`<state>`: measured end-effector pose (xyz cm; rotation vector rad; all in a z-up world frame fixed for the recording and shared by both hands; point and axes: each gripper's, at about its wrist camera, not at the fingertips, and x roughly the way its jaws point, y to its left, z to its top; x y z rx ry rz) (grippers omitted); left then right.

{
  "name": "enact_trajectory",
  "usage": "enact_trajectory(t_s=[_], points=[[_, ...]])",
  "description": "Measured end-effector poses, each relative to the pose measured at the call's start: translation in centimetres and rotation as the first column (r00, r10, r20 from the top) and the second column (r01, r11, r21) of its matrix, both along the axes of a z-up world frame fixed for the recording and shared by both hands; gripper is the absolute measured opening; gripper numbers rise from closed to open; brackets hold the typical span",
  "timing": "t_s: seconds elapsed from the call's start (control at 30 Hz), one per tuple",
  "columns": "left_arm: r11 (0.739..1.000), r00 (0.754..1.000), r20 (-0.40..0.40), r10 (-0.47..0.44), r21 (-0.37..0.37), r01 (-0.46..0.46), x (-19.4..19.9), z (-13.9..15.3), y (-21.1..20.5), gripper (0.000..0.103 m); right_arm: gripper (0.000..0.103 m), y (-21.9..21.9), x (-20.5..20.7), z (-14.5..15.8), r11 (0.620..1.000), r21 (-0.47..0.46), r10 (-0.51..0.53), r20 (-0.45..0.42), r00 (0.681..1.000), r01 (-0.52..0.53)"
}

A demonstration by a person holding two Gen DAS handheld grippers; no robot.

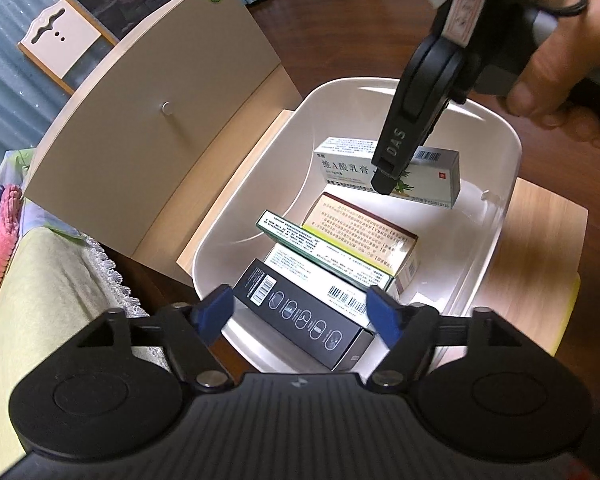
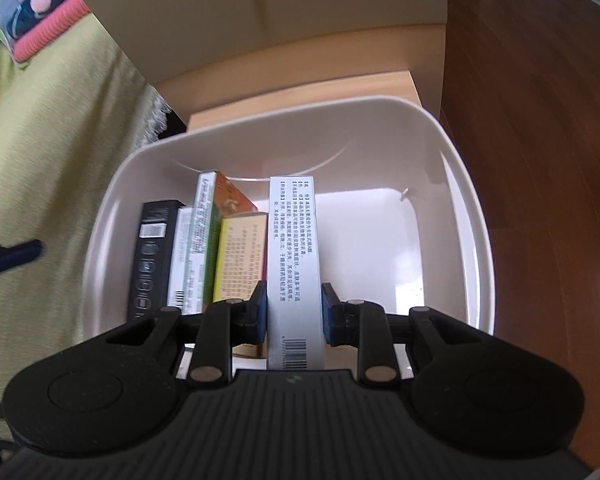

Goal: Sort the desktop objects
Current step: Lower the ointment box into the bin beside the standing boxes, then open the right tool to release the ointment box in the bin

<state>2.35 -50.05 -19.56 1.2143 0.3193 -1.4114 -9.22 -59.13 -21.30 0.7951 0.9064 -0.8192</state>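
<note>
Dark wooden flooring runs off to the right, and on a pale wooden tabletop (image 1: 540, 240) stands the white bin (image 2: 472, 216) I am filling, with a yellow-green bedcover (image 2: 40, 160) along its left side. My right tongs (image 2: 294, 312) are clenched on a white medicine box (image 2: 294, 248), held above the bin's open right half. In the right wrist view its long axis runs straight ahead along the fingers, narrow face up, parallel to the row already inside: black box (image 2: 152, 256), a white one, a green one, then the yellow box (image 2: 242, 256) just beside it on the left. My left tongs (image 1: 300, 312) hang released over the near rim, around nothing, with the black box (image 1: 304, 316) below them. I judge the white medicine box should go straight down beside the yellow box; the right hand already has it, so the left need not act.
</note>
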Motion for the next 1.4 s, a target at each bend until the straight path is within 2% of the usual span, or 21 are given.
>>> enact_trajectory(t_s=[0.1,0.47,0.67,0.97,1.23,1.4], points=[[1.0,1.0,0.027,-0.007,-0.006,0.007,0.1,-0.3,0.2,0.095,0.023,-0.3,0.3,-0.8,1.0,0.008,0.002,-0.026,1.0,-0.002],[1.0,0.998,0.063,0.014,-0.017,-0.013,0.7,-0.3,0.1,0.095,0.023,-1.0,1.0,-3.0,1.0,0.026,-0.004,-0.078,0.997,0.006],[0.999,0.996,0.079,0.04,0.014,-0.041,1.2,-0.4,0.0,0.095,0.023,-1.2,1.2,-4.2,0.999,0.033,-0.016,-0.1,0.995,0.019],[0.999,0.996,0.083,0.034,0.03,-0.037,1.2,-0.6,0.4,0.095,0.023,-1.6,1.4,-5.5,0.998,0.051,-0.029,-0.115,0.993,0.035],[0.999,0.995,0.096,0.033,0.034,-0.037,1.3,-0.7,0.7,0.095,0.024,-1.8,1.1,-6.2,0.996,0.074,-0.039,-0.111,0.993,0.047],[0.999,0.989,0.141,0.031,0.029,-0.036,1.4,-0.9,0.7,0.095,0.024,-1.5,0.7,-5.7,0.997,0.066,-0.033,-0.106,0.994,0.04]])
